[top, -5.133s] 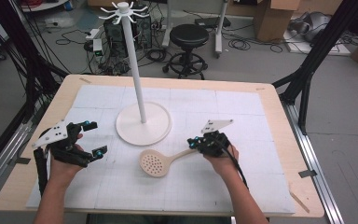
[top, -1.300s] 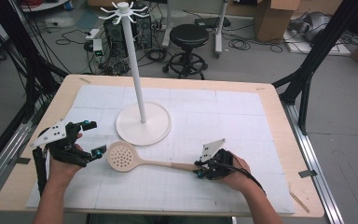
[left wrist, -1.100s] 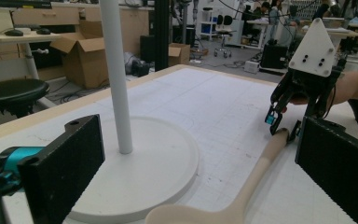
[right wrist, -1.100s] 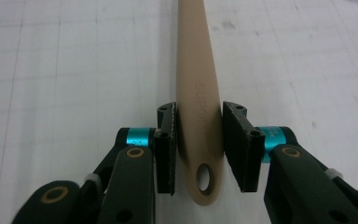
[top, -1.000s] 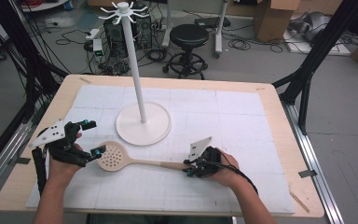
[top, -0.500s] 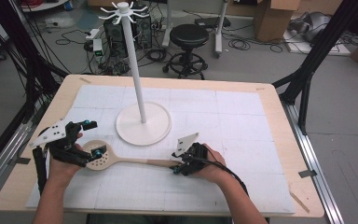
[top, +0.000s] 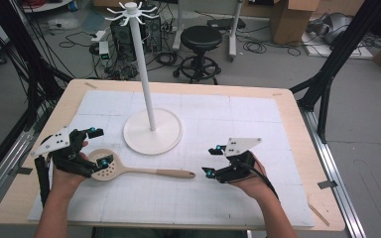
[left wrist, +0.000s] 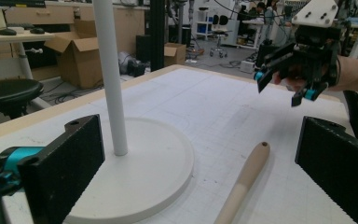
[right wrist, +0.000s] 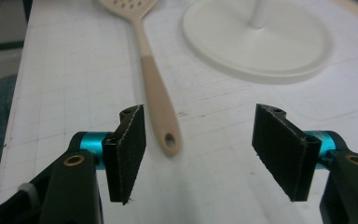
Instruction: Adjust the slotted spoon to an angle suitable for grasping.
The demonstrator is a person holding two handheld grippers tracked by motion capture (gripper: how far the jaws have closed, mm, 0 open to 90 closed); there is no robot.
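High view first: your right hand-held gripper [top: 212,160] has just let go of the beige slotted spoon with the long wooden-looking handle [top: 129,171]. Half a second back it was pinching the handle end; now its jaws have been opening and it sits just past the handle tip, nothing between them. The spoon has slid left across the white gridded surface [top: 258,124] over the last few seconds, and its perforated head now lies right at your left hand-held gripper [top: 99,145], which hasn't budged. Reads like a handover: the right side looks done, and the left pickup is what's left, probably to hang it on the tall white hook stand with the round base [top: 151,130].

Left gripper view: your left jaws are spread wide, with the spoon handle [left wrist: 243,181] lying on the surface between them, untouched. The stand's base [left wrist: 144,168] is just beside it, and the right hand-held gripper [left wrist: 282,87] hangs above the surface farther off.

Right gripper view: jaws parted and empty, with the handle's hanging hole [right wrist: 169,140] just ahead of them.

Count: one spoon, one stand, two grippers.
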